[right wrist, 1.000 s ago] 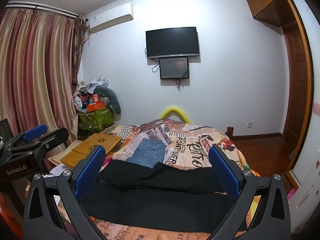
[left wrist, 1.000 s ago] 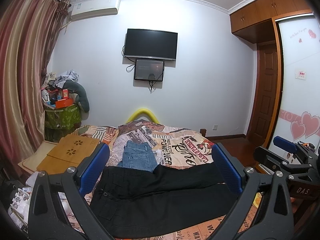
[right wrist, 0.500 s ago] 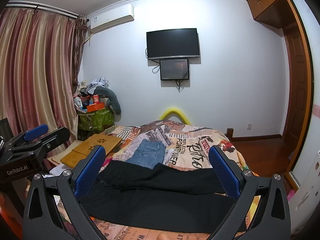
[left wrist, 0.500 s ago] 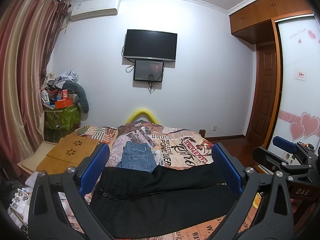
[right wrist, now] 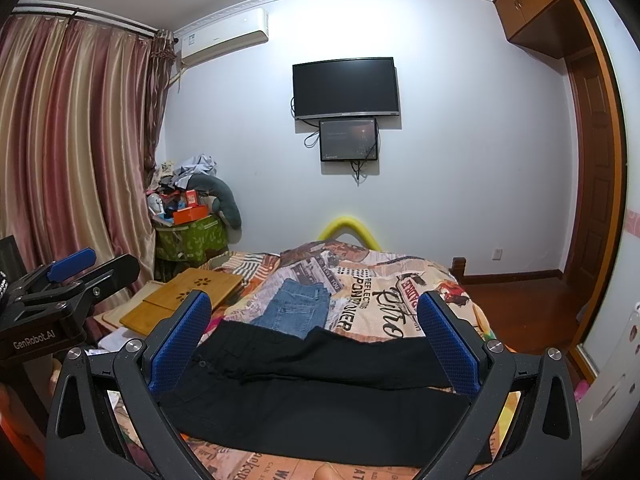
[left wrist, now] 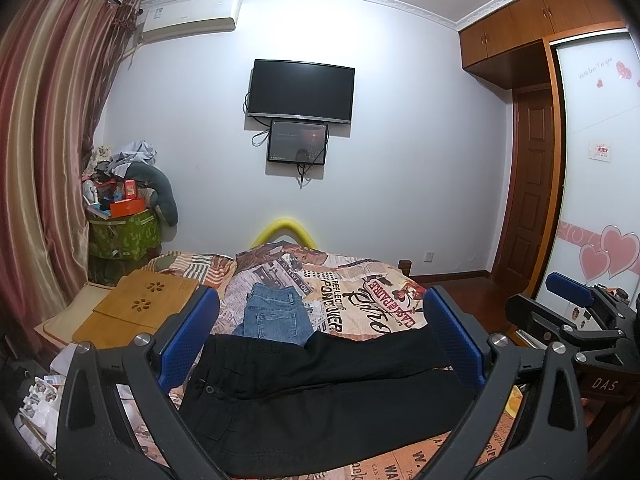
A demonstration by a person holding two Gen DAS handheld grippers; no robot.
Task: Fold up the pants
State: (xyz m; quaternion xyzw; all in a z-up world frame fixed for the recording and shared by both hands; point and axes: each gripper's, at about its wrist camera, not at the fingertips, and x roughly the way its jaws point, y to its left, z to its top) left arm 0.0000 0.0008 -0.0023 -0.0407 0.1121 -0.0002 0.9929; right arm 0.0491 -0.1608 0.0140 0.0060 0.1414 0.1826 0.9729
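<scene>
Black pants [left wrist: 320,392] lie flat across the near end of the bed, waist to the left, legs running right; they also show in the right wrist view [right wrist: 320,392]. My left gripper [left wrist: 320,340] is open and empty, held above the pants. My right gripper [right wrist: 316,344] is open and empty, also above them. The right gripper shows at the right edge of the left wrist view [left wrist: 572,320], and the left gripper at the left edge of the right wrist view [right wrist: 68,280].
Folded blue jeans [left wrist: 276,312] lie on the printed bedspread [left wrist: 360,292] just beyond the pants. A wooden lap tray [left wrist: 136,308] sits on the bed's left side. A cluttered green bin [left wrist: 124,232], curtains, wall TV [left wrist: 300,92] and wardrobe [left wrist: 592,200] surround the bed.
</scene>
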